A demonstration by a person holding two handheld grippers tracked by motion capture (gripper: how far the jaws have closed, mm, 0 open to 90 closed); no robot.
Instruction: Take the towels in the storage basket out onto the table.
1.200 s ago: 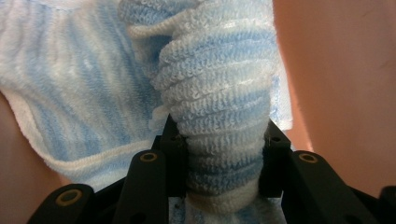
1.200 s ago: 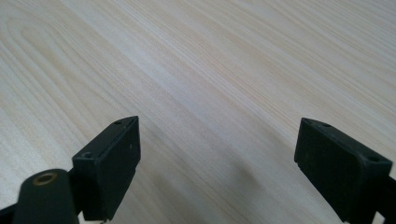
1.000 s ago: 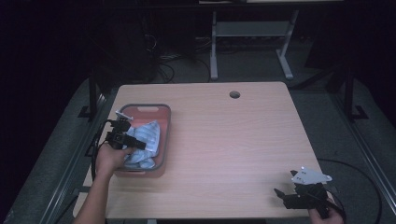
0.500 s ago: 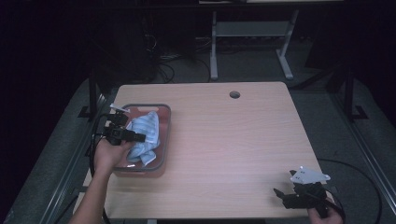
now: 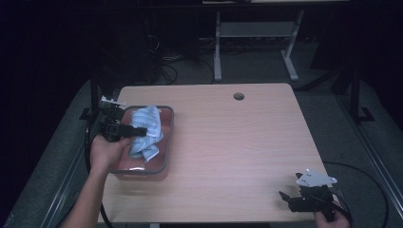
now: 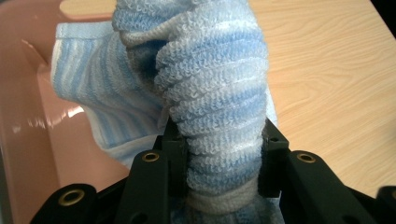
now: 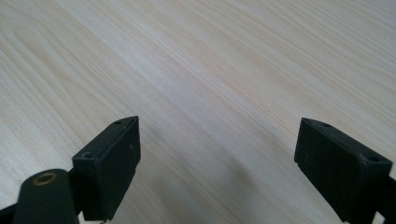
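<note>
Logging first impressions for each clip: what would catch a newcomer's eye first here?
The blue-and-white striped towel, bunched and clamped in the left gripper above the pink bin at the table's left edge. In the left gripper view its terry folds bulge between the black jaws. Next, the right gripper sits apart at the near right corner of the wooden table, jaws wide open over bare wood.

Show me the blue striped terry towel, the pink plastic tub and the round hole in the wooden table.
blue striped terry towel [image 5: 147, 127], high view, bunched middle.
pink plastic tub [image 5: 167, 142], high view, right rim.
round hole [image 5: 238, 96], high view, centre.
</note>
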